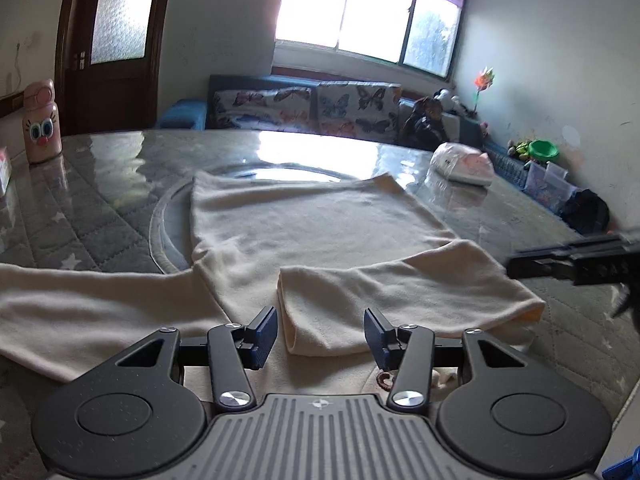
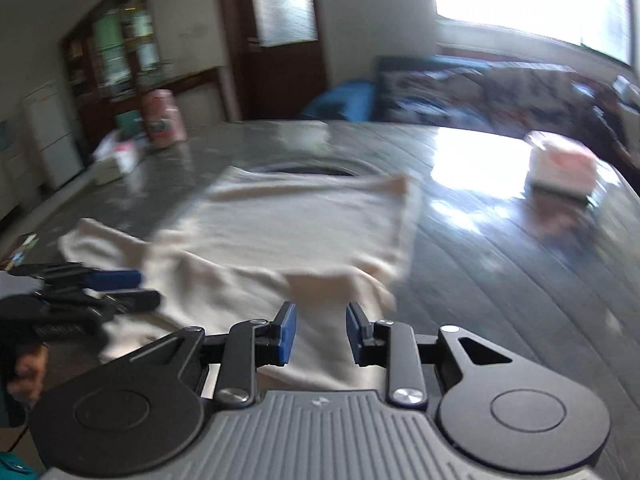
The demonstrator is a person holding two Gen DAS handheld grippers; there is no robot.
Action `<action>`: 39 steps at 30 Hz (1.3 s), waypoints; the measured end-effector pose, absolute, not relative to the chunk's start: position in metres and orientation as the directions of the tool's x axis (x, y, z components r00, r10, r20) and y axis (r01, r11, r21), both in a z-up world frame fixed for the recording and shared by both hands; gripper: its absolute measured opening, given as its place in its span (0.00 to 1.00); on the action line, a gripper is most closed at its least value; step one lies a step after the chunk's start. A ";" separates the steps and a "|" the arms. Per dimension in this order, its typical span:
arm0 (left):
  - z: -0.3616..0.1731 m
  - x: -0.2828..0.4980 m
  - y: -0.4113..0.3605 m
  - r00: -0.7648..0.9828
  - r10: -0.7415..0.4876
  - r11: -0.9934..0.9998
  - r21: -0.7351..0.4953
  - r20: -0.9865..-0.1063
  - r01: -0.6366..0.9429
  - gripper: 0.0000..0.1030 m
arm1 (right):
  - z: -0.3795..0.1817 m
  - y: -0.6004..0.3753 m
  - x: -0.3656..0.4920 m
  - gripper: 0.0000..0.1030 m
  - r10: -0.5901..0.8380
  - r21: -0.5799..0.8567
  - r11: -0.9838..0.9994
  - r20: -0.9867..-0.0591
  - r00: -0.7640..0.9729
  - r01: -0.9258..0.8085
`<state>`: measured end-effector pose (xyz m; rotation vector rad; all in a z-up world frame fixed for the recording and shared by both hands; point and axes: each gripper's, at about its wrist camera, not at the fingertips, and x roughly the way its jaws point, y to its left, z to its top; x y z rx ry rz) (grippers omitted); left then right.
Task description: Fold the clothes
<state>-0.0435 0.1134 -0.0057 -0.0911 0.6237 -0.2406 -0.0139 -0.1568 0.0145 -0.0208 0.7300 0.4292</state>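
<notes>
A cream long-sleeved top lies flat on the grey glossy table. Its right sleeve is folded in across the body; the left sleeve stretches out to the left. My left gripper is open and empty, low over the near edge of the top, its jaws either side of the folded sleeve's cuff. My right gripper is open and empty over the top near the folded sleeve. The right gripper also shows in the left wrist view, and the left gripper in the blurred right wrist view.
A pink cartoon bottle stands at the table's far left by a small box. A white and pink bag sits at the far right. A round glass turntable lies under the top. A sofa stands behind.
</notes>
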 end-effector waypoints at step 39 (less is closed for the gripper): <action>0.071 -0.032 0.080 0.872 -0.248 0.962 -0.005 -0.423 0.272 0.02 | 0.003 -0.192 -0.042 0.54 0.386 0.129 0.910 -0.615 0.688 -0.395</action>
